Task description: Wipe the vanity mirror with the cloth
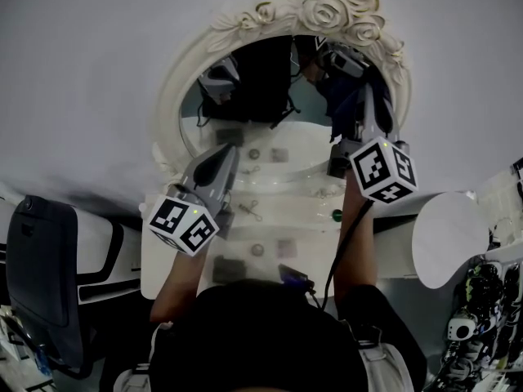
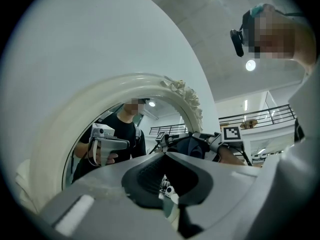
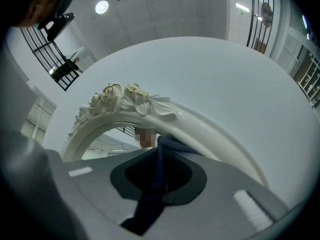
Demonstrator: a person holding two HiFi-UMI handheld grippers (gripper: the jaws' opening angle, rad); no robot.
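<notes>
The oval vanity mirror (image 1: 270, 96) has a white frame (image 1: 245, 31) with carved roses on top. My right gripper (image 1: 353, 70) is raised to the upper right part of the glass. It is shut on a dark blue cloth (image 1: 339, 100) that hangs against the mirror. The right gripper view shows the cloth (image 3: 166, 145) pinched between the jaws of that gripper (image 3: 160, 176), just under the rose crest (image 3: 125, 96). My left gripper (image 1: 227, 155) is lower, in front of the mirror's bottom left, shut with nothing in it. The left gripper view shows its jaws (image 2: 167, 184) pointing at the frame (image 2: 100, 91).
The white vanity top (image 1: 310, 235) under the mirror carries small items, among them a green bead (image 1: 336, 216). A dark chair (image 1: 41, 276) stands at the left. At the right are a white round panel (image 1: 445, 235) and some clutter. A black cable (image 1: 343, 243) trails from the right gripper.
</notes>
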